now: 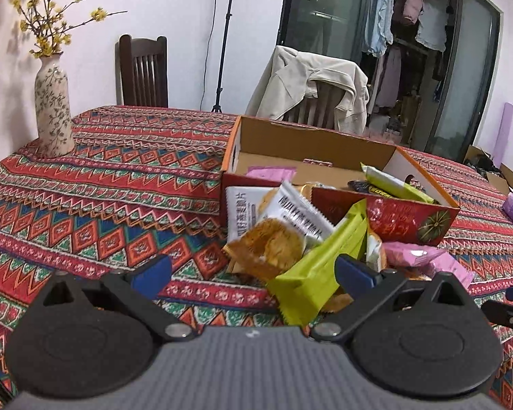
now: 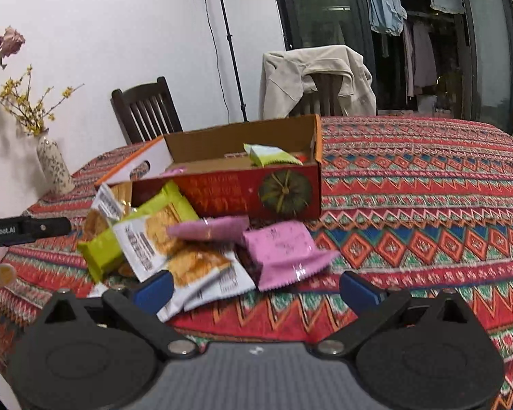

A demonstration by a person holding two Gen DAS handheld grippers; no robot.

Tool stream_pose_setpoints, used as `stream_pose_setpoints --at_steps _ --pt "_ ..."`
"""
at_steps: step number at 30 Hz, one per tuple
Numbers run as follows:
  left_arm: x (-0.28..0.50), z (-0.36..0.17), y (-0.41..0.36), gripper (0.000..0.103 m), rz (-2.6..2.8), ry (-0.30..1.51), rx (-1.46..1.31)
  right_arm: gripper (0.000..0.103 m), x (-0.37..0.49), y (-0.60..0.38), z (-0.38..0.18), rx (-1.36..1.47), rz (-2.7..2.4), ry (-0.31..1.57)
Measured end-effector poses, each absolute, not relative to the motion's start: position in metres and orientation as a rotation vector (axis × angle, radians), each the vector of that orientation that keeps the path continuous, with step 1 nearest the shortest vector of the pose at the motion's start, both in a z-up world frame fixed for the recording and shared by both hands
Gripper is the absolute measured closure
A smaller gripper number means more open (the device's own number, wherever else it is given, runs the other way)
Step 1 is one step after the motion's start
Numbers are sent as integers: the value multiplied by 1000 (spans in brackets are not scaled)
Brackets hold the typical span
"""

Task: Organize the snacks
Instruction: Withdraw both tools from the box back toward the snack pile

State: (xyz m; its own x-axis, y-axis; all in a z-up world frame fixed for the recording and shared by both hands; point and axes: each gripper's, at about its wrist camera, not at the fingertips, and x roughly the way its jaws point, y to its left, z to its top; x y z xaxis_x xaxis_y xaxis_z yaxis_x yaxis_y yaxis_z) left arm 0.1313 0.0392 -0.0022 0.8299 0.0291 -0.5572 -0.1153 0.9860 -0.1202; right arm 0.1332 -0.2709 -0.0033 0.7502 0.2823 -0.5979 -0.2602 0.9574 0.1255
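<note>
Both the left gripper (image 1: 253, 273) and right gripper (image 2: 256, 288) hover wide open, holding nothing, near the snack packets (image 2: 174, 239) heaped against the front of the cardboard box (image 2: 242, 188) on the patterned tablecloth (image 2: 410, 205).

The left gripper (image 1: 253, 275) hovers low with its blue-tipped fingers (image 1: 152, 271) spread wide, nothing between them. The right gripper (image 2: 256, 290) sits at a similar height, its jaws likewise wide apart and gripping nothing. Each gripper's dark body shows at the edge of the other's view.
</note>
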Motion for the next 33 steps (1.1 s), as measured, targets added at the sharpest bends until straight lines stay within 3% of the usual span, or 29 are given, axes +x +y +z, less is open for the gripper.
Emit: stream_pose_setpoints --at_steps 22,33 --pt "130 -11 58 0 94 597 -190 0 147 -240 -13 -25 300 705" --pt "127 -17 75 0 101 594 -227 0 168 -167 -23 -262 372 690"
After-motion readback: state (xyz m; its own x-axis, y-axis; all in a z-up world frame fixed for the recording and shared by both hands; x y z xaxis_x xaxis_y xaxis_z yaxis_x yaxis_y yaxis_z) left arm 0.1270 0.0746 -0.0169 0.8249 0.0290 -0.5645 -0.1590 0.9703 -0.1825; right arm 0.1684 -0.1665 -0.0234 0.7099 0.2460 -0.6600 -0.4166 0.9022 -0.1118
